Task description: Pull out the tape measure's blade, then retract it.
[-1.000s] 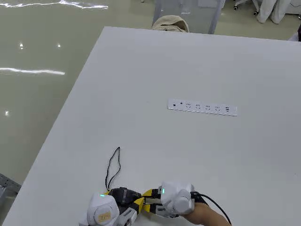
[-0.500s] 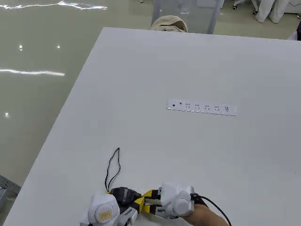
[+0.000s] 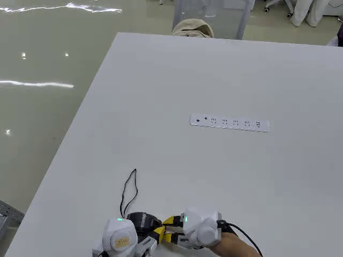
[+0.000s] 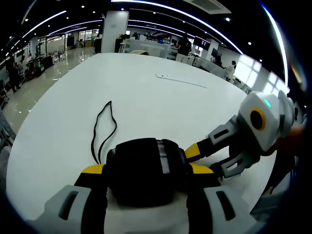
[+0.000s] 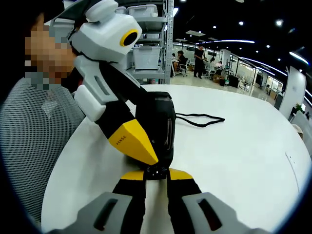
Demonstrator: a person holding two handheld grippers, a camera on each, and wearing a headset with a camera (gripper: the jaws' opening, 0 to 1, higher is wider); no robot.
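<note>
Hardly any shift from a second ago: left gripper [image 4: 146, 171] and right gripper [image 5: 156, 174] still tip to tip at bottom centre of head view. Left fingers [image 4: 92, 169] spread wide, clamped on both flanks of black tape measure [image 3: 142, 220], low at near edge of white tabletop [image 3: 161, 96]. Right fingers [image 5: 132, 175] narrowed almost to touching, pinching tape measure's near end. Black cord loop [image 3: 128, 190] trailing from case toward upper left of head view. White power strip [image 3: 229, 122] well apart, right of mid-frame.
</note>
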